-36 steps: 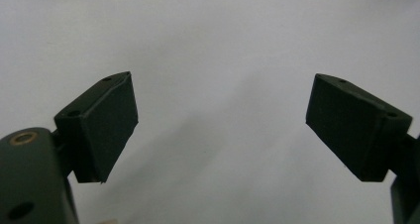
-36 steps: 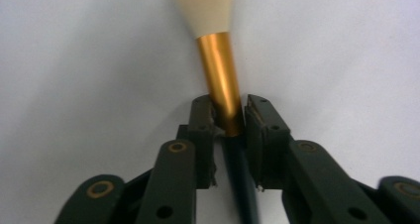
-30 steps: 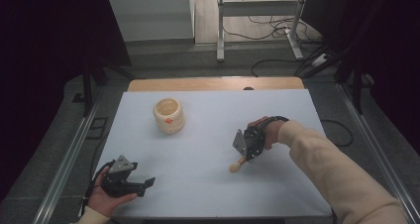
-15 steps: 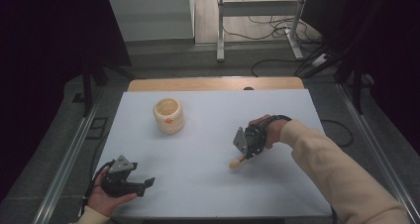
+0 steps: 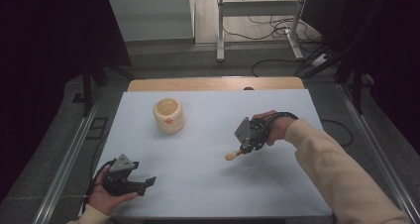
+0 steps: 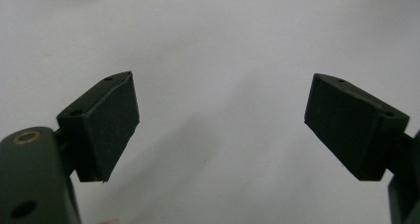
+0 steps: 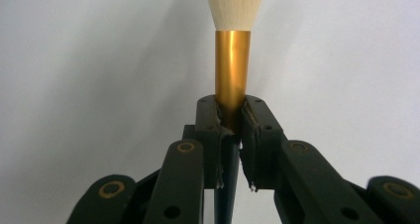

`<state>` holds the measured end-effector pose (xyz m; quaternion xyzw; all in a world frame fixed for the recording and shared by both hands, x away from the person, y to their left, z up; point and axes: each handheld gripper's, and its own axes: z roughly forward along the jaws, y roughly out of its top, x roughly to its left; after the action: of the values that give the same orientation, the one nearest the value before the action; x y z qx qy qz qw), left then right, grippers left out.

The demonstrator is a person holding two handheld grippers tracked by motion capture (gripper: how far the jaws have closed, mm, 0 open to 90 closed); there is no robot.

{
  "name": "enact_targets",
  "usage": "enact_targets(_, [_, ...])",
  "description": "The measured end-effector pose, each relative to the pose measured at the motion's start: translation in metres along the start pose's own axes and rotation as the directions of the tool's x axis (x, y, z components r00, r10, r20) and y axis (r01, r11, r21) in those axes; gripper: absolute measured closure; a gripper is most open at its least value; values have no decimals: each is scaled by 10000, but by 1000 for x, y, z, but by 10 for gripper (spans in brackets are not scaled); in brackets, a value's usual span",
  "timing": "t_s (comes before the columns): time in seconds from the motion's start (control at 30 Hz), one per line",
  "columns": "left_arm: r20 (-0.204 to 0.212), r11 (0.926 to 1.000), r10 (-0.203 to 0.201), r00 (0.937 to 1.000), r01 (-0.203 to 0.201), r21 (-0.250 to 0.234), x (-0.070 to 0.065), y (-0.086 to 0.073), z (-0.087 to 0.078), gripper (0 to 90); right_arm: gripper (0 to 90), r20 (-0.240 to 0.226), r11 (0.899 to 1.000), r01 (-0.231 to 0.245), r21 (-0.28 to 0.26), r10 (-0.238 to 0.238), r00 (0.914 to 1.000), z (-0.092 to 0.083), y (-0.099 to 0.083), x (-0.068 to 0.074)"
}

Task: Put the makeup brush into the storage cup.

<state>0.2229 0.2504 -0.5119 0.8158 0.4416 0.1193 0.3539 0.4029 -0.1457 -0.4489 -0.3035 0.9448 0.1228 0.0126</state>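
Note:
My right gripper (image 5: 243, 149) is shut on a brush (image 5: 233, 155) at the right of the white table. In the right gripper view its jaws (image 7: 232, 101) clamp the gold ferrule (image 7: 232, 65), and the cream bristles (image 7: 236, 6) point away over the table. A cream, round pot (image 5: 168, 115) with a small orange mark stands open-topped at the back left, well apart from both grippers. My left gripper (image 5: 147, 182) rests in a hand near the front left corner. It is open, with nothing between its black pads (image 6: 106, 122).
The white table top (image 5: 208, 184) ends in a wooden strip (image 5: 213, 83) at the far edge. Metal rails run along both sides. Beyond the table, cables and a metal stand's legs lie on the floor.
The right gripper and its brush have shifted slightly toward the far side. The left gripper has stayed where it was.

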Motion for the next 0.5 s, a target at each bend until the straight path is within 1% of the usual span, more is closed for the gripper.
enact_targets(0.17, [198, 9999, 140, 9997, -140, -8, 0, 1, 1, 145, 791, 246, 9990, -418, -152, 422, 9988, -7, -1, 1])
enact_targets(0.27, [357, 9998, 198, 9992, -197, -34, 0, 2, 2, 145, 792, 484, 9972, -650, -379, 668, 9966, -10, 1, 2])
enact_targets(0.37, [463, 9994, 353, 9983, -352, -44, -1, 3, 3, 147, 792, 788, 9936, -874, -709, 929, 9926, -15, 3, 5])
enact_targets(0.5, [492, 9989, 454, 9978, -447, -144, -3, 3, 2, 150, 791, 1184, 9854, -1226, -1182, 1366, 9835, -19, 2, 8])
